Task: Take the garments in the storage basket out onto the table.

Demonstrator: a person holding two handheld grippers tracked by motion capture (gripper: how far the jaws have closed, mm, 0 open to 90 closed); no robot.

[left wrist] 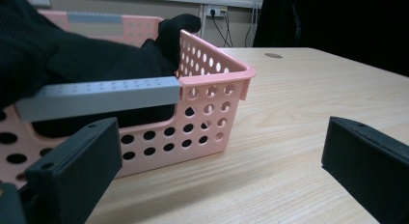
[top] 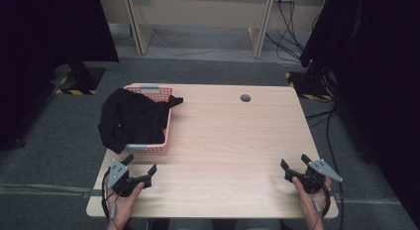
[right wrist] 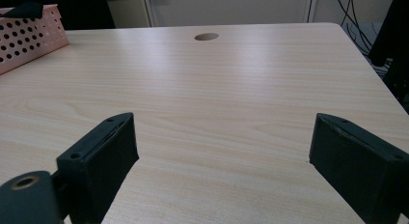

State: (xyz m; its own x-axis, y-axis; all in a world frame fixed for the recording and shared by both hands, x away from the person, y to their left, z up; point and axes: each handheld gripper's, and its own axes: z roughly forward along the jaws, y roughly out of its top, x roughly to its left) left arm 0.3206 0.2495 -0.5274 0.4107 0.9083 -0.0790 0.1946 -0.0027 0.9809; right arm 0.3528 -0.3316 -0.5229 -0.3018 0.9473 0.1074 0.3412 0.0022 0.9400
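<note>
Resting low at the table's (top: 223,141) near edge, left tool (top: 140,171) gaping beside pink basket (top: 166,131), right tool (top: 293,163) likewise spread, empty.

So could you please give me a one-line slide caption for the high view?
Both open claws, left and right, rest near a pink basket holding black cloth.

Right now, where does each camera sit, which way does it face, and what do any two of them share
High view: above the person's table edge, facing forward and down on the table; shows both hands, left gripper and right gripper.
Left gripper view: low over the table, facing the pink basket holding black cloth; its jaws stand open.
Right gripper view: low, facing across bare tabletop toward the round hole; its jaws stand open.
Shared: all three show the basket and the hole.
</note>
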